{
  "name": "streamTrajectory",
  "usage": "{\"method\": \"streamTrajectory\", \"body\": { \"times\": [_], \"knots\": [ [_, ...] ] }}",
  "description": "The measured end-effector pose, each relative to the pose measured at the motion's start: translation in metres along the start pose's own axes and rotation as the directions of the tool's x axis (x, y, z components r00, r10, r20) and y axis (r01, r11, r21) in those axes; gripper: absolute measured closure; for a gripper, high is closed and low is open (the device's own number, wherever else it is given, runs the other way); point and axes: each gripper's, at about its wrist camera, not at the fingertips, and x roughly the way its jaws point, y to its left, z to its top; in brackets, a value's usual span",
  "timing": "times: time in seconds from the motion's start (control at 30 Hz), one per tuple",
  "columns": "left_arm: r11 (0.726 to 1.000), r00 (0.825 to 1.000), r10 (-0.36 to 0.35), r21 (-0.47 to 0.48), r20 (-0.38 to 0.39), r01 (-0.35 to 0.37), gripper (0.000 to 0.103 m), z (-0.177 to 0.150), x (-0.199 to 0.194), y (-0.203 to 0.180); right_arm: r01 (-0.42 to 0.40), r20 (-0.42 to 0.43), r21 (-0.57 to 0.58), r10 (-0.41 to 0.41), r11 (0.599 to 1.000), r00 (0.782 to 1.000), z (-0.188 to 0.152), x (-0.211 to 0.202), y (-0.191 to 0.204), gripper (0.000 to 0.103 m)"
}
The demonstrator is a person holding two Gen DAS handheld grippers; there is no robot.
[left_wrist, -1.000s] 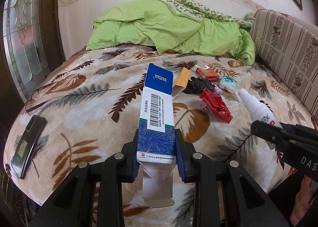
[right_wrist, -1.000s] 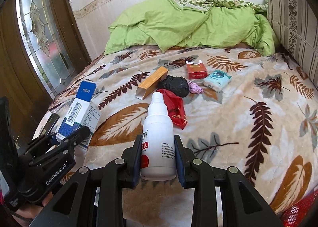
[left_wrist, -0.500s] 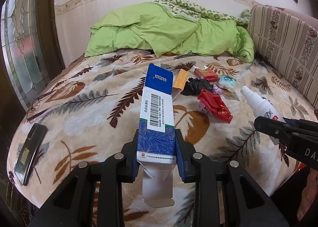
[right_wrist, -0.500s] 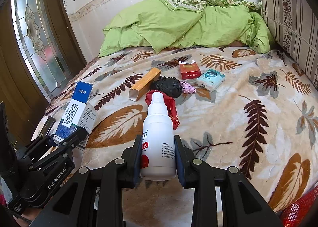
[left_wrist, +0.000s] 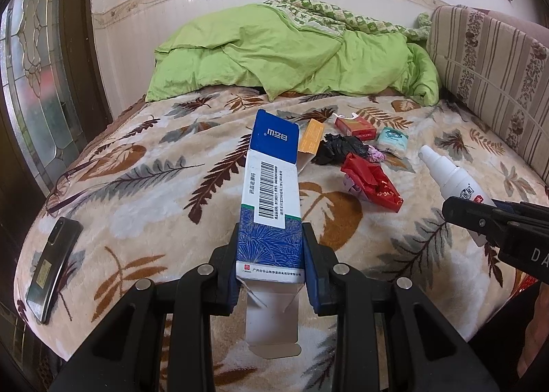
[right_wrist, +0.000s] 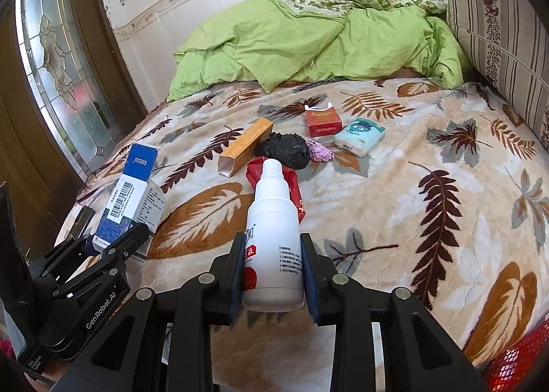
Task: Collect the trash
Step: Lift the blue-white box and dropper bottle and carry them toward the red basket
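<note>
2 grippers held over a bed (left_wrist: 144, 193), each clamped on a piece of trash.

The bed wears a cream leaf-print blanket, with a crumpled green duvet (right_wrist: 308, 38) heaped at its far end and a striped cushion (right_wrist: 497, 31) along the right side. The left gripper (left_wrist: 270, 260) pinches the lower end of a blue-and-white carton (left_wrist: 271, 186), its bottom flap hanging open below the pads; the right gripper (right_wrist: 272, 272) squeezes a white plastic bottle (right_wrist: 272, 227) around its body, cap pointing away. The rest of the trash lies clustered mid-bed: an orange box (right_wrist: 245, 150) open at 1 end, touching a crumpled black bag (right_wrist: 286, 150), then a red cigarette pack (right_wrist: 323, 122), a tissue pack (right_wrist: 360, 136) just beside it, a red wrapper (left_wrist: 372, 182) and a small pink wad (right_wrist: 319, 151). A dark phone (left_wrist: 53, 263) lies near the bed's left edge, well apart.
</note>
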Motion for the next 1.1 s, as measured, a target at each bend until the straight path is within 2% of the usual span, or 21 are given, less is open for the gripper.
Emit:
{"method": "streamTrajectory", "body": {
  "times": [1.1],
  "knots": [
    [1.0,1.0,-0.008,0.029,-0.002,0.008,0.074,0.0019,0.0082,-0.0065,0.001,0.002,0.014,-0.001,1.0,1.0,0.0006,-0.0005,-0.0034,0.071]
  ]
}}
